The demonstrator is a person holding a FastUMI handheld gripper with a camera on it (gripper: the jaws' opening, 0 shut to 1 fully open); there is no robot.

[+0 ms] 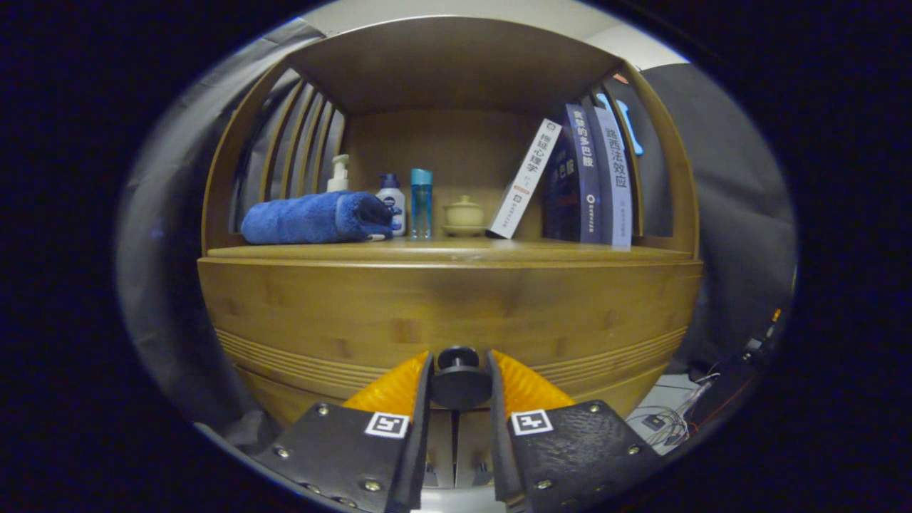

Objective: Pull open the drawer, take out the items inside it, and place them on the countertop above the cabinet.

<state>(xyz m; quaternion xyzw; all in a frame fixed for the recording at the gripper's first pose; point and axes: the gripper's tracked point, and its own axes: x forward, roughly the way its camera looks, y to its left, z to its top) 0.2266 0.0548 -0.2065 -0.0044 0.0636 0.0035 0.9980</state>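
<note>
A wooden cabinet fills the view, with the drawer front as a wide bamboo panel below the countertop. A round black knob sticks out from the drawer front. My gripper has both fingers pressed against the knob's sides, shut on it. The drawer looks closed and its inside is hidden.
On the countertop lie a rolled blue towel, a pump bottle, a white bottle, a teal bottle, a small lidded cup and several books leaning at the right. Cables lie on the floor to the right.
</note>
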